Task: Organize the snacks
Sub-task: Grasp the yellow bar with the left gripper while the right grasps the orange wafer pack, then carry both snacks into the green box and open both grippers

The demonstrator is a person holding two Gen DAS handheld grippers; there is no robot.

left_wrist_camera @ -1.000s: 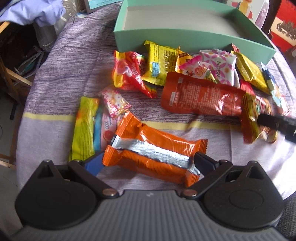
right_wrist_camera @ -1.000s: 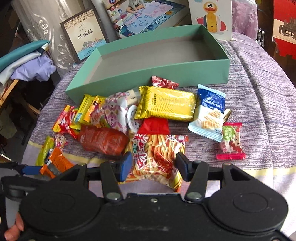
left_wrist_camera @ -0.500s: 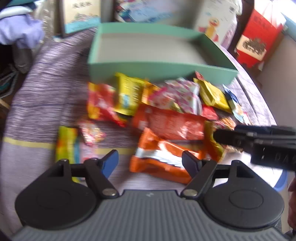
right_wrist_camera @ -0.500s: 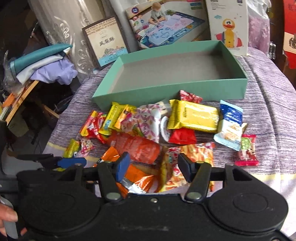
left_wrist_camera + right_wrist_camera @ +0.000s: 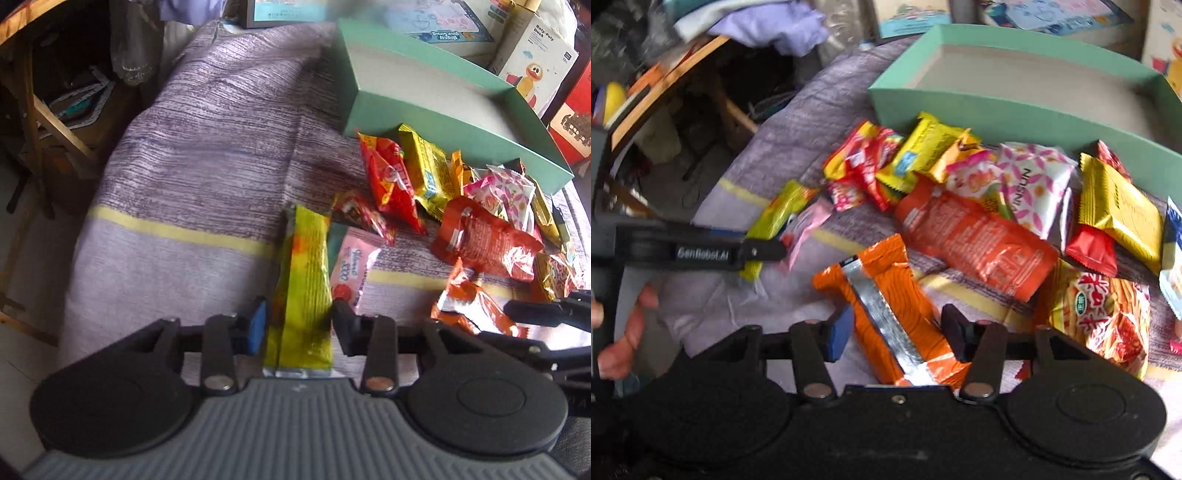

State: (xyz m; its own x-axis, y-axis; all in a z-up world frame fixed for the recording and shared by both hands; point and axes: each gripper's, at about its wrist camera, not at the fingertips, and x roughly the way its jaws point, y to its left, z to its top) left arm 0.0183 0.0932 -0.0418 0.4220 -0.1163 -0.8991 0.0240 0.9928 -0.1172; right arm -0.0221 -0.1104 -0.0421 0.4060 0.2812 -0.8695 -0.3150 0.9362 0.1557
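Several snack packets lie on a purple striped cloth in front of an empty teal box (image 5: 436, 122) (image 5: 997, 114). My left gripper (image 5: 299, 326) is open, its fingers on either side of a long yellow-green packet (image 5: 303, 291), which also shows in the right wrist view (image 5: 779, 214). My right gripper (image 5: 894, 332) is open around an orange packet with a silver seam (image 5: 894, 310), which shows at the right in the left wrist view (image 5: 472, 306). A pink sachet (image 5: 354, 266) lies beside the yellow-green packet. A big red-orange pouch (image 5: 975, 240) lies behind the orange one.
The cloth (image 5: 192, 177) drops off at the left, with wooden furniture (image 5: 40, 110) and clutter beyond. Toy boxes (image 5: 535, 70) stand behind the teal box. A noodle-snack bag (image 5: 1108, 314) and a yellow packet (image 5: 1115, 206) lie at the right.
My left gripper has swung left, off the orange packet and onto the yellow-green one. My right gripper has moved left from the noodle-snack bag to straddle the orange packet.
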